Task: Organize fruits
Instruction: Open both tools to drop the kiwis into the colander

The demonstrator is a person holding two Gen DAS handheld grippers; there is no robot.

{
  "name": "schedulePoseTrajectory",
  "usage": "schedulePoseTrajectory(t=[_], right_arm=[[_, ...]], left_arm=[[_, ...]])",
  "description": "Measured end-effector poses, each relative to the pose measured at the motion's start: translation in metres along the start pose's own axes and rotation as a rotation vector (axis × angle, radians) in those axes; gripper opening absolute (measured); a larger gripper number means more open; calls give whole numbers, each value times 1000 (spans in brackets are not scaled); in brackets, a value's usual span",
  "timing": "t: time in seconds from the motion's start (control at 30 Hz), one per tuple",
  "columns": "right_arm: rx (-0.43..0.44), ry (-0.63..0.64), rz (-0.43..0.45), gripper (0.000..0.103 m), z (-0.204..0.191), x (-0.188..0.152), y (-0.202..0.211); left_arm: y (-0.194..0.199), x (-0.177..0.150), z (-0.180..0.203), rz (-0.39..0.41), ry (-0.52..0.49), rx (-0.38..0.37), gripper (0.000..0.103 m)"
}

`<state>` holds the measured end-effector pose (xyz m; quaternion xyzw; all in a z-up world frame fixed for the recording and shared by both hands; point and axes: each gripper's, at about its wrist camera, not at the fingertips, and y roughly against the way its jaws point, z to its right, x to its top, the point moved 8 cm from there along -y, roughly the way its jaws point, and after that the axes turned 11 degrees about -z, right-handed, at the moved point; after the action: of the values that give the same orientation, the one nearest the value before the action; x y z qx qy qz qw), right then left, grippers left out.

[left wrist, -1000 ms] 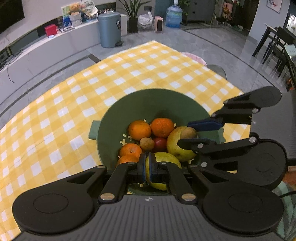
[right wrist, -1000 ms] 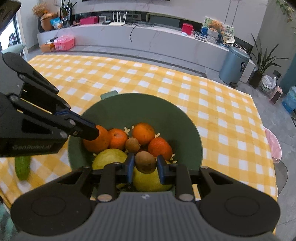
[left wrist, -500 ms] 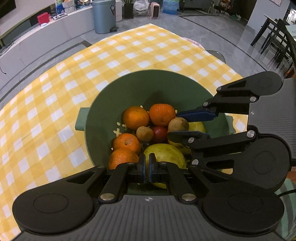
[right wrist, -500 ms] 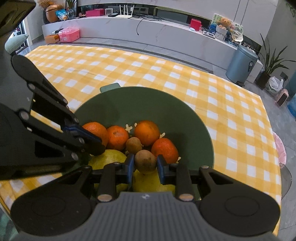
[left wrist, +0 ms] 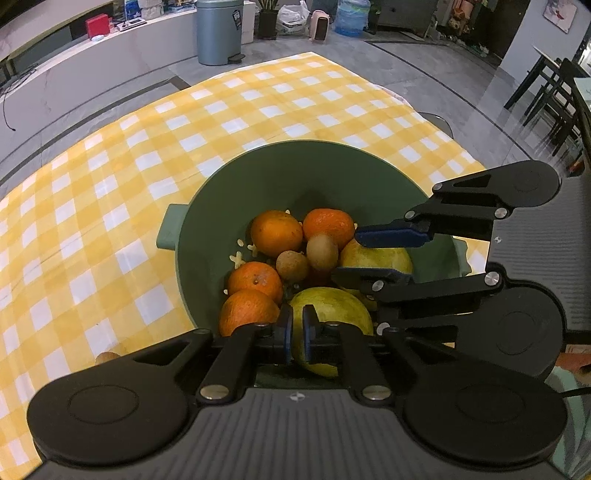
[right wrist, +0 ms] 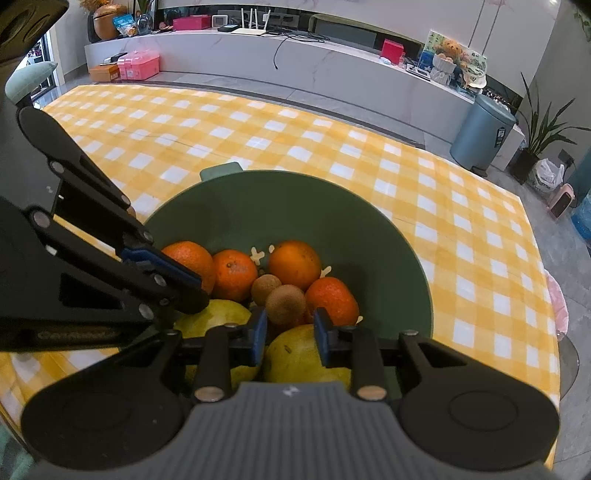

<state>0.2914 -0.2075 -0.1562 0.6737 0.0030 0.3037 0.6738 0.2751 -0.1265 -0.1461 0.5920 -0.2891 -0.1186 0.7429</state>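
A green bowl (left wrist: 295,147) (right wrist: 295,177) on the yellow checked cloth holds several oranges (left wrist: 276,232), two yellow-green pears (left wrist: 332,310) (right wrist: 303,354) and two brown kiwis. My right gripper (right wrist: 290,332) hangs over the bowl's near side with its jaws opening. One kiwi (right wrist: 286,304) (left wrist: 322,251) sits just beyond its pads, blurred and free of them, beside the other kiwi (right wrist: 265,288). My left gripper (left wrist: 297,332) hovers over a pear, its jaws opening to a narrow slit with nothing between them. Each gripper shows in the other's view, the left (right wrist: 201,295) and the right (left wrist: 345,254).
The bowl has a small handle (left wrist: 168,232) on its left. A small brown thing (left wrist: 107,357) lies on the cloth by my left gripper's body. Beyond the table's far edge are a grey bin (left wrist: 218,33), dark chairs (left wrist: 554,96) and a long white counter (right wrist: 295,59).
The right gripper's jaws have widened and the kiwi they held has slipped forward onto the pile. The left gripper's pads have parted slightly. Both hands stayed over the bowl.
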Motion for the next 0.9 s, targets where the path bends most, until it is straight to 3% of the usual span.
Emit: schedulePoseTrajectory(t=[0.3, 0.6, 0.67, 0.77, 0.9], right_arm=[[-24, 15, -2, 36, -4, -1, 0], [-58, -29, -17, 61, 9, -16, 12], [-65, -37, -14, 64, 11, -18, 16], [-55, -54, -1, 67, 12, -20, 25], [-50, -67, 34, 81, 7, -19, 38]], left_arm=[[2, -4, -1, -4, 35, -28, 16], [13, -7, 7, 18, 32, -23, 49], [17, -7, 6, 37, 36, 3, 65], [26, -8, 6, 70, 37, 20, 70], [41, -9, 8, 95, 39, 11, 71]])
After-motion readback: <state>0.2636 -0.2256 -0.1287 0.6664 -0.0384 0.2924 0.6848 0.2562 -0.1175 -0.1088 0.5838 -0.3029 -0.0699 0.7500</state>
